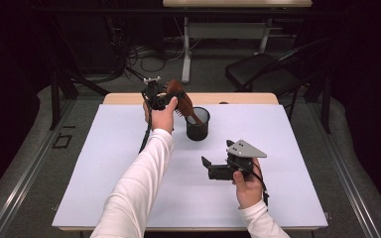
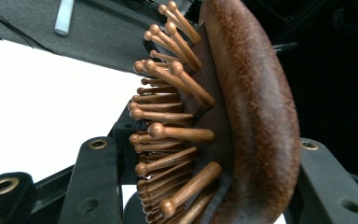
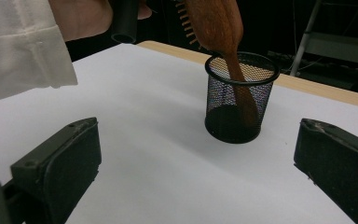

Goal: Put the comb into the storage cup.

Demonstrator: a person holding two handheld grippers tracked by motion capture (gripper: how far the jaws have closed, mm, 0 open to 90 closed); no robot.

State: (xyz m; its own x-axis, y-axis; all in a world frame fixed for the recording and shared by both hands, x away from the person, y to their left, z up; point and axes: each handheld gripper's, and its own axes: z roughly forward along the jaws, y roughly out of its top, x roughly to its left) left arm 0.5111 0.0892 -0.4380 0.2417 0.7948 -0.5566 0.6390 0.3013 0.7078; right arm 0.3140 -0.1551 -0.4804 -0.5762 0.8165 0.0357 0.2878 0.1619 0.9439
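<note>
My left gripper (image 1: 167,98) is shut on the head of a brown wooden hairbrush (image 1: 182,101), held above the far middle of the table. In the left gripper view the jaws of that gripper (image 2: 205,186) clamp the bristle side and the back of the hairbrush (image 2: 251,107). The brush tilts, and its handle reaches down into a black mesh cup (image 1: 198,125). My right gripper (image 1: 208,167) hovers near the table's front right, open, with nothing between its jaws. In the right gripper view the right gripper (image 3: 196,168) faces the cup (image 3: 235,114) and the hairbrush (image 3: 216,23).
A white sheet (image 1: 129,163) covers the table; a strip of wooden edge (image 1: 238,98) shows at the back. Behind the table stand a black chair (image 1: 260,69) and a desk frame (image 1: 188,44), with cables on the floor (image 1: 144,54).
</note>
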